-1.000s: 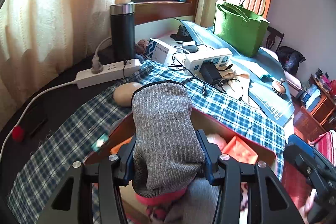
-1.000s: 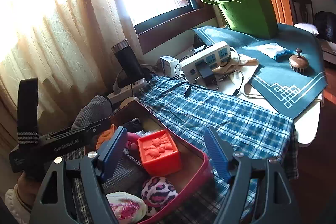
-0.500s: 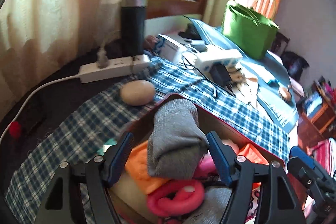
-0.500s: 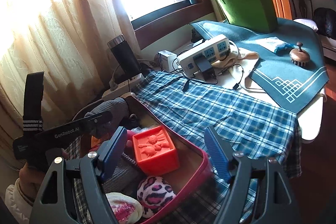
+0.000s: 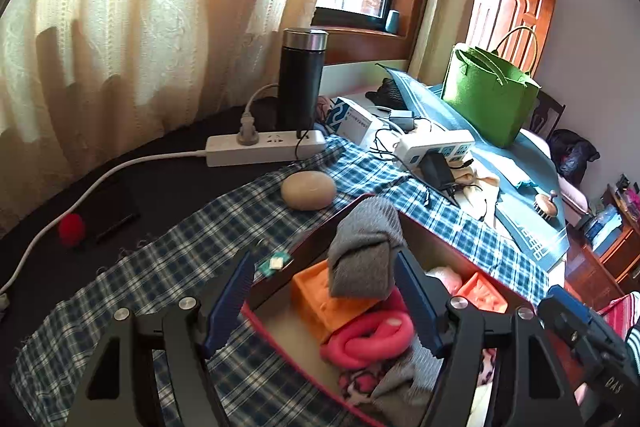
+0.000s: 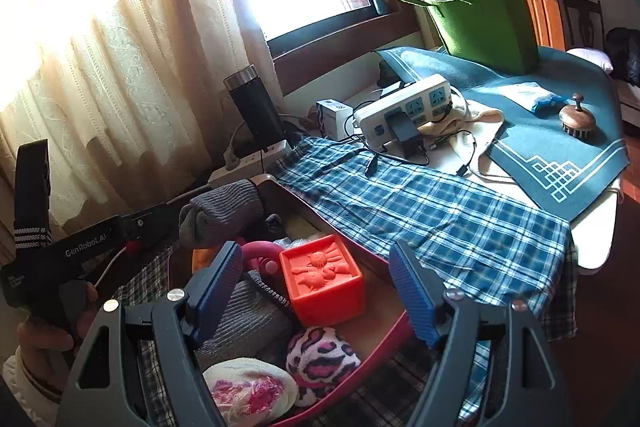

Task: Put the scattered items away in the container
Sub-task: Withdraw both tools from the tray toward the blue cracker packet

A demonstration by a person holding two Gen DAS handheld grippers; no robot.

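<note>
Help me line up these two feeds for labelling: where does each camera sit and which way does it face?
Left wrist: on the left claw, looking down over the dark red storage box with the grey knitted sock; own blue fingers show.
Right wrist: on the right claw, facing the box's other end; a hand on the left claw's handle shows.
Shared: box, sock, green felt tote bag, black steel flask.

A grey ribbed sock [image 5: 362,255], an orange block [image 5: 324,293] and a pink ring [image 5: 370,337] are seen on blue-checked cloth [image 5: 160,267].
</note>
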